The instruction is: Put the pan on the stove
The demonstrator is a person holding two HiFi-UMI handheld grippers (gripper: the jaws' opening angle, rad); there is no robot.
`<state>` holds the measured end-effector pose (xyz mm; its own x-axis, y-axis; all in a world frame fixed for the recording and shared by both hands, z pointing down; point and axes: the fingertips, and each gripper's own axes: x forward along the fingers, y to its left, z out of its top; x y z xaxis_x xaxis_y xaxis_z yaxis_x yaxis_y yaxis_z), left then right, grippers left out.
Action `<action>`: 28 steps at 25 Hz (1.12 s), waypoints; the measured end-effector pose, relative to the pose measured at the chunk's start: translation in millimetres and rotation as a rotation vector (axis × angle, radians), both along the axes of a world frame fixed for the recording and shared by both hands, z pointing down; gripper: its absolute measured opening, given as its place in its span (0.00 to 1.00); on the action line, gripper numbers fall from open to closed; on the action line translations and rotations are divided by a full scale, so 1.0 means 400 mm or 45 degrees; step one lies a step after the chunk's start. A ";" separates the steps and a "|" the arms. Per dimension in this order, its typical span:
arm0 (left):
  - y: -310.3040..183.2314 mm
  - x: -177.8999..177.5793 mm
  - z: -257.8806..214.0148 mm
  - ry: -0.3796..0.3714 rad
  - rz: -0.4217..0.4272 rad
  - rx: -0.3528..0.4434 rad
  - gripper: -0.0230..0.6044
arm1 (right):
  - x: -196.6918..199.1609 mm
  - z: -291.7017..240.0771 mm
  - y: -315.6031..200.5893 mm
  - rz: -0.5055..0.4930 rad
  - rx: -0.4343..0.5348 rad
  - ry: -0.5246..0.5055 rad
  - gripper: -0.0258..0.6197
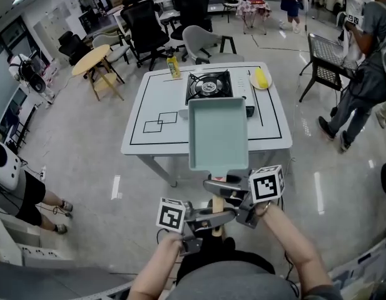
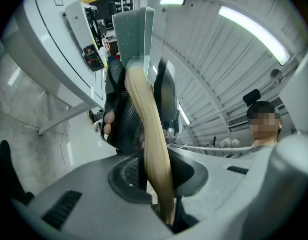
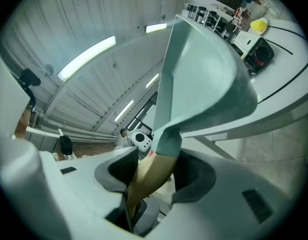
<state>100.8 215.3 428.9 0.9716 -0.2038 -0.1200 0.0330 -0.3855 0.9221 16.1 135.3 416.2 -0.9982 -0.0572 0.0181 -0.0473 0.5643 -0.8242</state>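
A rectangular teal pan [image 1: 218,133] with a wooden handle [image 1: 216,203] hangs in the air over the near edge of the white table [image 1: 149,136]. Both grippers hold the handle. My right gripper [image 1: 229,184] is shut on it close to the pan, and my left gripper [image 1: 208,220] is shut on it further back. The black gas stove [image 1: 208,85] stands at the table's far side, beyond the pan. In the left gripper view the handle [image 2: 150,139] runs up between the pads to the pan [image 2: 134,31]. In the right gripper view the pan [image 3: 203,69] rises from the handle [image 3: 153,176].
A yellow bottle [image 1: 174,67] stands at the table's far left and a plate with a yellow thing [image 1: 260,78] to the right of the stove. Office chairs [image 1: 202,42] and a round wooden table [image 1: 92,58] stand behind. A person [image 1: 361,74] walks at the right.
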 end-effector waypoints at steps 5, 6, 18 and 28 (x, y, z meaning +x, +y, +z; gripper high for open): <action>-0.109 -0.042 0.021 0.015 0.017 -0.013 0.13 | -0.039 0.028 -0.111 0.014 -0.015 0.029 0.35; -0.137 -0.051 0.022 0.017 0.020 -0.012 0.13 | -0.047 0.031 -0.139 0.017 -0.016 0.031 0.35; -0.441 -0.177 0.016 0.032 0.073 -0.024 0.14 | -0.167 0.032 -0.453 0.069 -0.043 0.040 0.35; -0.561 -0.221 0.020 0.051 0.134 -0.035 0.14 | -0.202 0.047 -0.582 0.125 -0.064 0.063 0.35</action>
